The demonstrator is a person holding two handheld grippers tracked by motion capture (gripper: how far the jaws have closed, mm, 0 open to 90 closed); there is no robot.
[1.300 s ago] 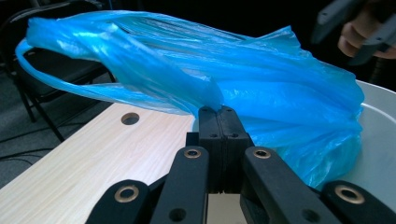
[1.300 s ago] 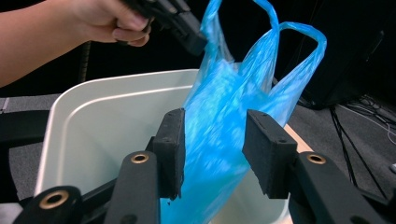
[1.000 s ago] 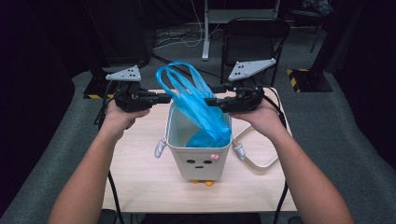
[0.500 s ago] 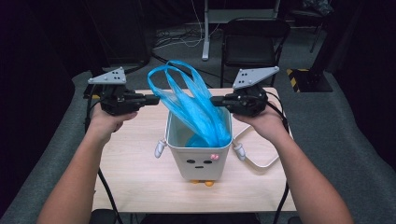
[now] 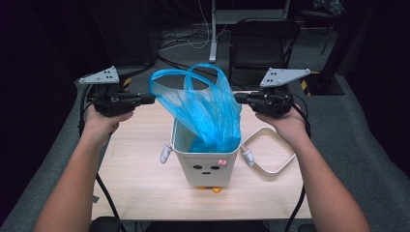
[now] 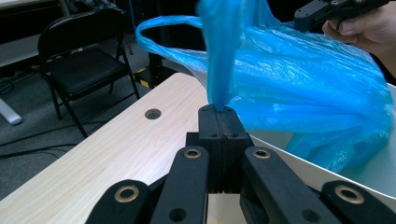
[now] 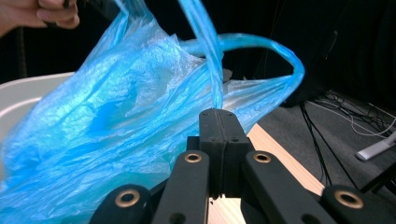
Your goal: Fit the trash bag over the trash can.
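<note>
A blue plastic bag [image 5: 208, 113] sits in a white bin [image 5: 205, 166] with a small face on its front, on the wooden table [image 5: 135, 164]. My left gripper [image 5: 152, 99] is shut on the bag's left rim, and a strip of blue film rises from its closed tips [image 6: 223, 109]. To the right of the bag my right gripper [image 5: 238, 98] is shut on the opposite rim [image 7: 219, 112]. The bag's mouth is stretched between them above the bin, and its two handles loop up at the back. The bag's lower part [image 6: 327, 154] hangs inside the bin.
A white cord loop [image 5: 270, 150] lies on the table right of the bin. A black folding chair [image 5: 261, 48] and a stand pole [image 5: 212, 34] are behind the table. The tabletop has a round hole [image 6: 152, 113] near its far left.
Both hands have moved apart, the left one to the left and the right one to the right. The bag's top is pulled wider above the bin.
</note>
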